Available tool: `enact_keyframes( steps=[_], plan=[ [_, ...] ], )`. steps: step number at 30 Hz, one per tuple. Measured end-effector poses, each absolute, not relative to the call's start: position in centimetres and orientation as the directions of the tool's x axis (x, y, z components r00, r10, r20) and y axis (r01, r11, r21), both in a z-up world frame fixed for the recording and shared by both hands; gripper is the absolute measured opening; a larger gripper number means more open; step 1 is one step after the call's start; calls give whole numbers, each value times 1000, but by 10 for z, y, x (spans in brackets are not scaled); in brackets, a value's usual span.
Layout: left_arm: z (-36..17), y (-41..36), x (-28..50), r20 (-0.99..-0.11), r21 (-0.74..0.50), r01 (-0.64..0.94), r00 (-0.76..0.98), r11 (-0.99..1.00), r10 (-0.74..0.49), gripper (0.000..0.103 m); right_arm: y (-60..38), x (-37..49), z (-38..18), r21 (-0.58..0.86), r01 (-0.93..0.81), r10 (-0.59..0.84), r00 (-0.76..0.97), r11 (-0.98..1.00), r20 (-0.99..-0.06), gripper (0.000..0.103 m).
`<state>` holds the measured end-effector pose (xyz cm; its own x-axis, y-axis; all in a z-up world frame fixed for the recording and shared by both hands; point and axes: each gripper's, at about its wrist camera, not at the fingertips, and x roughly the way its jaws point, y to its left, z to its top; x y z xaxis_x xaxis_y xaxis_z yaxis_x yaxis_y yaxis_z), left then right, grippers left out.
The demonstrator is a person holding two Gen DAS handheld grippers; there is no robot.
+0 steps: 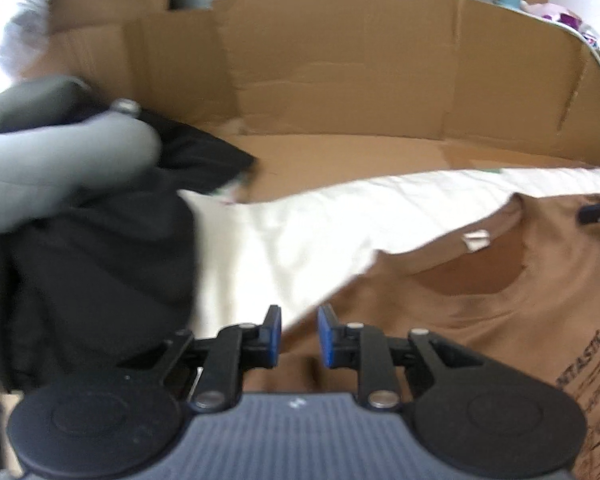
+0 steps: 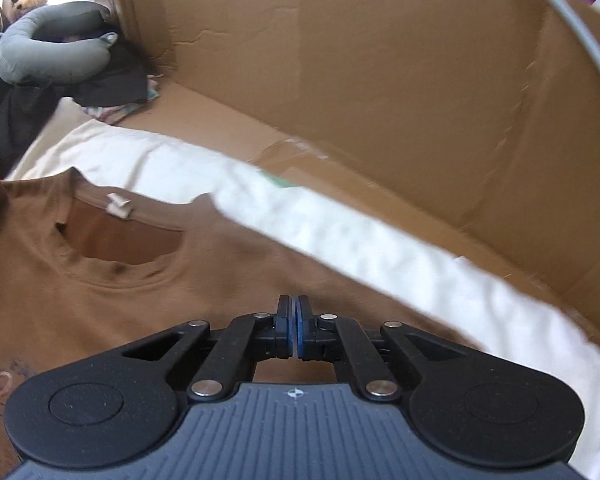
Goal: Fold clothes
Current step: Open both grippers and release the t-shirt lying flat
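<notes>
While the brown T-shirt point(image 2: 100, 304) lies spread beneath both tools, the left gripper point(image 1: 299, 334) hangs parted over its shoulder and the right gripper point(image 2: 293, 328) stays-free, clenched, apparently empty; gripping both shoulders likely comes next.

- We are seeing a brown T-shirt point(image 2: 228, 276) of soft, matt knit cloth.
- We are looking at a white sheet point(image 1: 320, 216) of smooth cloth.
- We are noticing cardboard walls point(image 2: 380, 80), matt and creased.
- We are viewing a left gripper point(image 1: 299, 336) of matt black plastic, its rivets looking like shiny metal.
- We are spotting a grey neck pillow point(image 2: 48, 52) in smooth fabric.
</notes>
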<state>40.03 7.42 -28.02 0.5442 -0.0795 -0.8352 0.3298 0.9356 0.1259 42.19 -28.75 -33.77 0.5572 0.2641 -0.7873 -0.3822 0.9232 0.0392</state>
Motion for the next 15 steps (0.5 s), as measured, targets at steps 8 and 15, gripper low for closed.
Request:
enact_keyframes(
  steps=[8,15],
  plan=[
    [-323,32,399,-851,78,392,505,917,-143,23,-257,426,-355,57,-394,287,554,917,-782,5],
    [-351,30,416,-828,102,351,548,931,-116,20,-247,452,-361,109,-314,280,576,943,-768,7]
  ],
)
